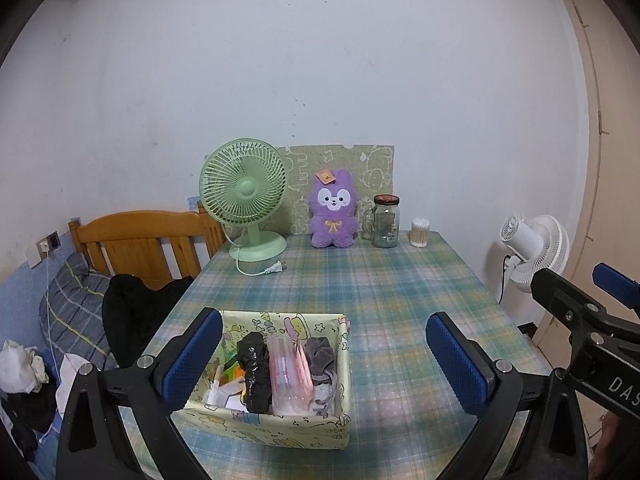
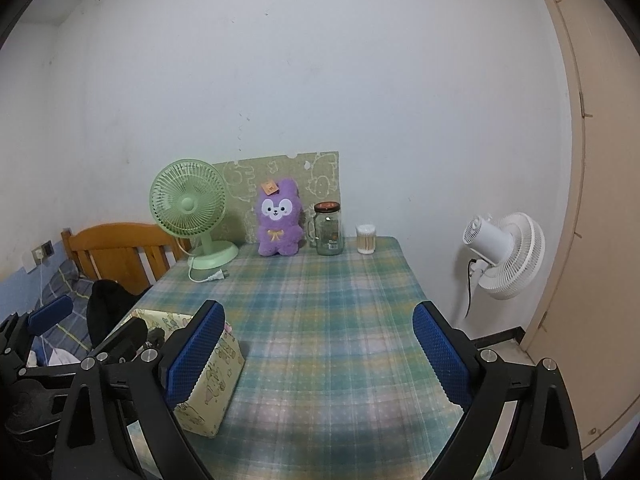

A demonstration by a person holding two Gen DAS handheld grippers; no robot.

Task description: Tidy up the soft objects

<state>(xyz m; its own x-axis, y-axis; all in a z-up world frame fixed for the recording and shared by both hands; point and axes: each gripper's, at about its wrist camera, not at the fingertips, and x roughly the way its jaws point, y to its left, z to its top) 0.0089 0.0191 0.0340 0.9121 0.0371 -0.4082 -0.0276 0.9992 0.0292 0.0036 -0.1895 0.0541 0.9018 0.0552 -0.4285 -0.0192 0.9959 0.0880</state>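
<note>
A purple plush rabbit point(image 1: 331, 210) point(image 2: 278, 218) sits upright at the far edge of the plaid table, against a green patterned board. Near the front stands a yellow cartoon-print box point(image 1: 288, 426) point(image 2: 212, 384). It holds a black cloth point(image 1: 253, 372), a pink packet point(image 1: 289, 372), a grey drawstring pouch point(image 1: 320, 354) and some paper. My left gripper point(image 1: 326, 360) hovers open over the box, with nothing between its blue pads. My right gripper point(image 2: 318, 352) is open and empty over bare tablecloth, right of the box.
At the table's back stand a green desk fan point(image 1: 244, 196) with its loose plug point(image 1: 276, 269), a glass jar point(image 1: 386, 222) and a cotton-swab tub point(image 1: 420, 233). A white fan point(image 2: 504, 256) stands right of the table. A wooden headboard point(image 1: 140, 242) and black clothes point(image 1: 136, 312) lie left.
</note>
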